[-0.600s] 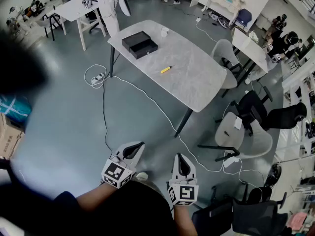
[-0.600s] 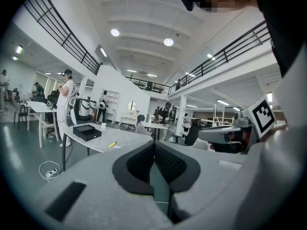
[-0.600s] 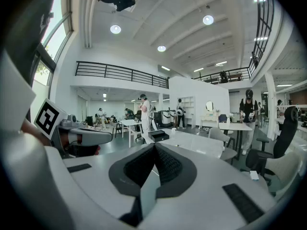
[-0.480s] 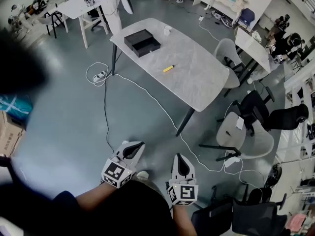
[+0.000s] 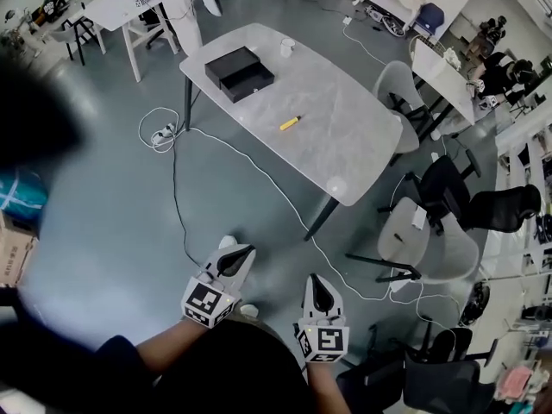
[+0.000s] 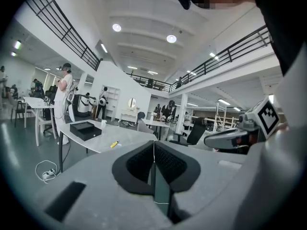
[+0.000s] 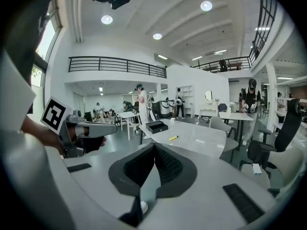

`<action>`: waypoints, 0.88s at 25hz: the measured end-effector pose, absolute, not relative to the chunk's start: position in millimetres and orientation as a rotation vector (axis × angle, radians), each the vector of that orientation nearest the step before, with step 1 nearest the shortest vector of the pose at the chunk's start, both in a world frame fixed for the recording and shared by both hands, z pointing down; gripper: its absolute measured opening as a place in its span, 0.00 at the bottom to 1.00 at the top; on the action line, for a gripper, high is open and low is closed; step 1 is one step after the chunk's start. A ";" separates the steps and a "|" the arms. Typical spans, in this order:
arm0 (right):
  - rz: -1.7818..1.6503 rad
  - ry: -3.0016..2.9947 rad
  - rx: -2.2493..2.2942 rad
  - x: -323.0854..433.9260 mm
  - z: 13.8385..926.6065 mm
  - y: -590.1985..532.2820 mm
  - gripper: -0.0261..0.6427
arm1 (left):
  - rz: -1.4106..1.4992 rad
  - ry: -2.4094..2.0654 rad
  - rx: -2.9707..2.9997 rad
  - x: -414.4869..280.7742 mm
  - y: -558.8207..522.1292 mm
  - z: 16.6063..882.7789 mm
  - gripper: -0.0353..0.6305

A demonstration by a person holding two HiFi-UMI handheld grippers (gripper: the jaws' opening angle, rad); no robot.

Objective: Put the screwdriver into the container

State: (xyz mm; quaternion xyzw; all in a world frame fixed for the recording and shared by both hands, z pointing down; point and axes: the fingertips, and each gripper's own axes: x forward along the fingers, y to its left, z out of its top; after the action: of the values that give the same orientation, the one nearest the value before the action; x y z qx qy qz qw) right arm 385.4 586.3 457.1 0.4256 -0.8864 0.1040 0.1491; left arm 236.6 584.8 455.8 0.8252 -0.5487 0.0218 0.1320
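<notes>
A yellow screwdriver (image 5: 291, 123) lies near the middle of a grey marble-look table (image 5: 345, 145). A black open box, the container (image 5: 239, 73), stands at that table's far left end, with a small white cup (image 5: 287, 50) beside it. Both grippers are held low over the floor, well short of the table. My left gripper (image 5: 240, 254) is shut with nothing in it. My right gripper (image 5: 316, 283) is shut and empty too. The left gripper view shows the screwdriver (image 6: 114, 144) and container (image 6: 85, 130) far ahead; the right gripper view shows the same screwdriver (image 7: 173, 138) and container (image 7: 157, 126).
A white cable (image 5: 250, 162) runs across the floor under the table to a power strip (image 5: 164, 134). Grey chairs (image 5: 427, 231) and black office chairs (image 5: 483, 201) stand to the right. A person in white (image 5: 185, 11) stands by a small white table (image 5: 116, 7) at the back.
The view has shifted slightly, so the table sits a little further left in the frame. Both grippers keep their places and stay shut.
</notes>
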 end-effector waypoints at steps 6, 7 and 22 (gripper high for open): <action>0.332 -2.468 1.289 356.9 453.7 501.7 0.06 | 0.084 -1.524 2.384 196.4 502.8 456.7 0.08; 0.327 -2.459 1.294 349.2 452.2 487.6 0.06 | 0.088 -1.514 2.386 187.8 488.8 456.5 0.08; 0.398 -2.419 1.410 229.7 451.0 346.3 0.06 | 0.114 -1.341 2.565 72.4 321.3 450.0 0.08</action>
State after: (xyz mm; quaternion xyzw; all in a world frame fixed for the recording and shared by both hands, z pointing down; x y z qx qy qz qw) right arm 229.7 346.3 451.0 0.4924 -0.8449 0.1390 0.1559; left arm 72.4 321.3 450.0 0.8788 -0.4596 0.0391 0.1223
